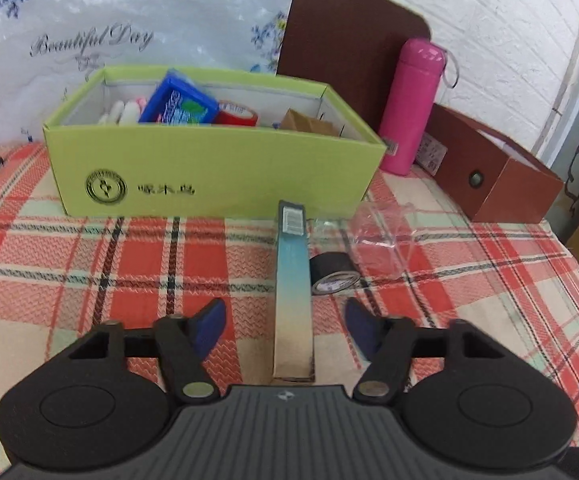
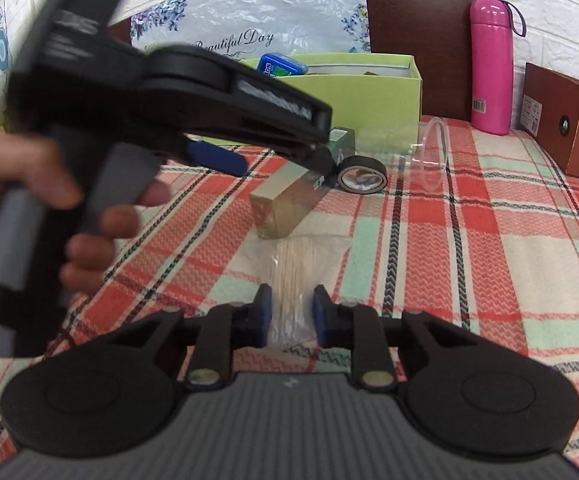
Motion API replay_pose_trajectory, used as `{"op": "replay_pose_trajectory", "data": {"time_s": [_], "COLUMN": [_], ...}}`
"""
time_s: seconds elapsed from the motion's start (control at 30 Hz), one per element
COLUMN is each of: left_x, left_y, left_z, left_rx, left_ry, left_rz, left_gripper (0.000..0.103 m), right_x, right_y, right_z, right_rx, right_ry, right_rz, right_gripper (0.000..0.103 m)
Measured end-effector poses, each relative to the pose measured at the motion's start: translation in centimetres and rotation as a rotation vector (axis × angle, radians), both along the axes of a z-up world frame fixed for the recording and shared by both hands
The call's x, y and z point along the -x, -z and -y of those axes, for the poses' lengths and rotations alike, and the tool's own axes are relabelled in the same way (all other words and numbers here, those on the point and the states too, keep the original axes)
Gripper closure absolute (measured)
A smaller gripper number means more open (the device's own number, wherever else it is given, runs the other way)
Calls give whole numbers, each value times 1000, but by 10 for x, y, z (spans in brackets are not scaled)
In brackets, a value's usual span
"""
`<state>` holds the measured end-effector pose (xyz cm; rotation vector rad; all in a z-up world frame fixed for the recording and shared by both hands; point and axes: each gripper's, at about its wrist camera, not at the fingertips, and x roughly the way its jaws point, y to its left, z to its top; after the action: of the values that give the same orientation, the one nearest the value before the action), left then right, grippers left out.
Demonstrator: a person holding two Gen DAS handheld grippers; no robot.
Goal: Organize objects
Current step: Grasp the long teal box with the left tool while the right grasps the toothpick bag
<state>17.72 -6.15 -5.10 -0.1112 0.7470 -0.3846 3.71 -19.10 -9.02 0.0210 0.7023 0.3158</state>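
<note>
From our left wrist camera, the left gripper (image 1: 285, 320) stands with its blue pads (image 1: 209, 326) spread on either side of a long, slim box (image 1: 292, 288), teal fading to tan, that lies on the plaid cloth (image 1: 89, 272); neither pad touches the cardboard, and bare cloth shows on both flanks. Just right of the slim box sits a black roll of tape (image 1: 335, 278), and beyond that a crumpled clear plastic piece (image 1: 385, 228). Ahead, a lime-green cardboard box (image 1: 209, 168) stands open-topped near the far edge, holding a blue packet (image 1: 179, 102) and a red roll (image 1: 236, 114) among other items we cannot make out. A smooth pink flask (image 1: 413, 108) stands upright just beside its right end, then a brown cardboard box (image 1: 497, 176). From our right wrist camera, the right gripper (image 2: 289, 312) has its pads pressed in on a clear bag of thin wooden sticks (image 2: 297, 268), possibly toothpicks, which lies flat on the cloth (image 2: 489, 240) just short of the slim box's (image 2: 285, 208) tan end. A hand (image 2: 49, 208) at the left grips the black handle of the other gripper (image 2: 257, 160), which hangs over that box. Open cloth stretches away to the right, up to the flask (image 2: 491, 68) and the brown box (image 2: 569, 120).
</note>
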Motion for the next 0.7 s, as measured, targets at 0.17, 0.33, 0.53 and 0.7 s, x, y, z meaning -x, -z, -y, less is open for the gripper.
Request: {"op": "replay_pose_trajectory", "data": {"time_s": [0.17, 0.33, 0.53, 0.7], "left_x": [2, 18, 22, 10], "left_y": [12, 10, -3, -4], "left_z": [-33, -68, -80, -53], "left_rx": [110, 133, 17, -21], "left_ry": [5, -62, -152, -62], "left_rz": [-83, -78, 7, 23], "left_gripper": [77, 71, 46, 29], "right_x": [4, 3, 3, 0], "right_y": [-3, -6, -6, -3], "right_z": [7, 9, 10, 7], "right_rx": [-25, -29, -20, -14], "right_ry": [-6, 0, 12, 27], "right_rz": [-12, -5, -4, -18], "right_gripper": [83, 83, 83, 80]}}
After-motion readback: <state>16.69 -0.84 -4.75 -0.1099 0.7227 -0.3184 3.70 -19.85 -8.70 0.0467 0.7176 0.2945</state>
